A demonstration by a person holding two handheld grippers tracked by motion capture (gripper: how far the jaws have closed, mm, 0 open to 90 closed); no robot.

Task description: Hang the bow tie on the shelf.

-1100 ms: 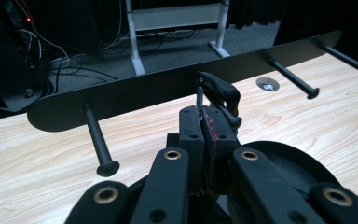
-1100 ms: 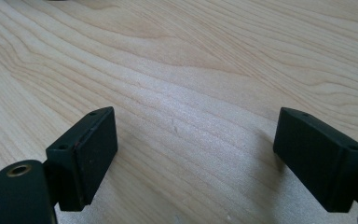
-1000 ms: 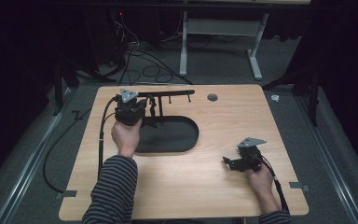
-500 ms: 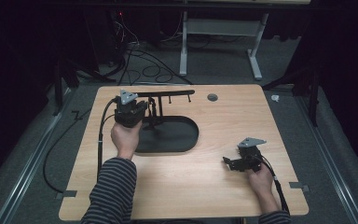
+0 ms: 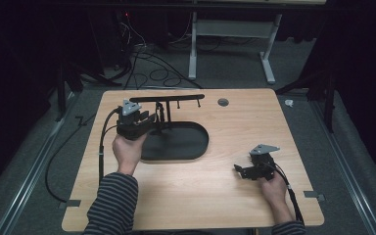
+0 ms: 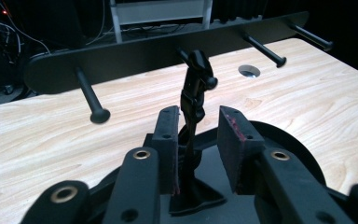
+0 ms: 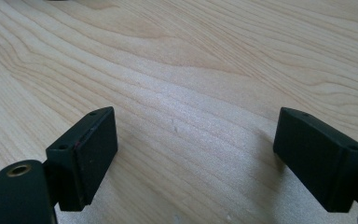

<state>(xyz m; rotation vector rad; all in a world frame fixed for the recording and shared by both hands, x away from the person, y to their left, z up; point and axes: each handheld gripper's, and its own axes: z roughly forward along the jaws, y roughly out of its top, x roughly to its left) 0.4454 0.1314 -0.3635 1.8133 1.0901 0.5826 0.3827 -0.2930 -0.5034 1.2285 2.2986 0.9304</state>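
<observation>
Left gripper view: the left gripper (image 6: 196, 140) has its jaws parted to either side of the stand's upright post (image 6: 193, 102); they have just been opening, and the pads stand just clear of the post, which rises between them without being pressed. The post springs from a foot on the black oval base (image 6: 284, 144) and carries the crossbar (image 6: 168, 51), from which pegs (image 6: 93, 100) jut toward the camera. In the high view the left gripper (image 5: 149, 120) sits at the left end of the base (image 5: 186, 144), the hand (image 5: 127, 149) behind it and a striped sleeve (image 5: 112, 203) trailing to the near edge; the crossbar (image 5: 169, 98) runs along the far side of the table (image 5: 225, 196), and a small round hole (image 5: 223, 102) lies to its right. The right gripper (image 5: 242, 170) rests well apart near the table's near right corner, and the right gripper view shows its jaws spread wide over bare wood (image 7: 191, 70), with nothing between them. Cables (image 5: 147, 63) lie on the floor beyond the table.
</observation>
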